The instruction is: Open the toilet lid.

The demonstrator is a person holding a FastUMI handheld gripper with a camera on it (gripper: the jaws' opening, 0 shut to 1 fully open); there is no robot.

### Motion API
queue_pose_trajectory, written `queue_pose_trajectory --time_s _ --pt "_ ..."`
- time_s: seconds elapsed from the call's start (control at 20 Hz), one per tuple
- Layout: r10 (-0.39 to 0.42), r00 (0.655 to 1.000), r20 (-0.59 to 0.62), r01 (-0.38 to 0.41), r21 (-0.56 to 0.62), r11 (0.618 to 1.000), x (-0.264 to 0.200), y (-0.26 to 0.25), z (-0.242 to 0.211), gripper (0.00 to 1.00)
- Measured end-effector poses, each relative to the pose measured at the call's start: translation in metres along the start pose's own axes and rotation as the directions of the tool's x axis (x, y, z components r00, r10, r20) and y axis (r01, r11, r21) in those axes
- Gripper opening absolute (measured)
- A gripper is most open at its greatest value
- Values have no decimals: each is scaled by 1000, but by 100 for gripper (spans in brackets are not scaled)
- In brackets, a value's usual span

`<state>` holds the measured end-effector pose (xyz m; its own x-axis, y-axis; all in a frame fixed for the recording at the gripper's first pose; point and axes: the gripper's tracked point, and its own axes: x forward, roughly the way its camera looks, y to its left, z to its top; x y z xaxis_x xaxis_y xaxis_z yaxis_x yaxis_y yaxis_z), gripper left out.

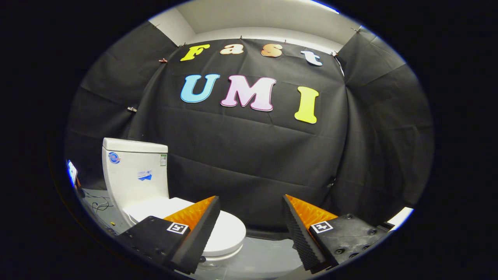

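Note:
A white toilet stands to the left, beyond my fingers. Its tank (134,171) rises at the back with small stickers on its front. The lid (227,231) lies flat and closed over the bowl, and my left finger (196,229) covers part of it. My gripper (251,200) is open, fingers wide apart with nothing between them. It hangs above and short of the toilet, with the lid's front edge just beyond the left finger.
Black cloth walls (253,155) close the booth behind and on both sides. The floor (264,258) is grey. Loose cables (99,202) lie on the floor left of the toilet, near a small device (72,173).

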<state>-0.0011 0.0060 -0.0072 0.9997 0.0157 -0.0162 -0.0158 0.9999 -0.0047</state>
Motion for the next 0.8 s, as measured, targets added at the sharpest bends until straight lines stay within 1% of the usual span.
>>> queue_pose_trajectory --time_s 0.5,0.8 --pt "0 1000 -7 0 5 1000 2 0 -4 98" --pt "5 997 -83 -2 33 999 6 -3 -30 98"
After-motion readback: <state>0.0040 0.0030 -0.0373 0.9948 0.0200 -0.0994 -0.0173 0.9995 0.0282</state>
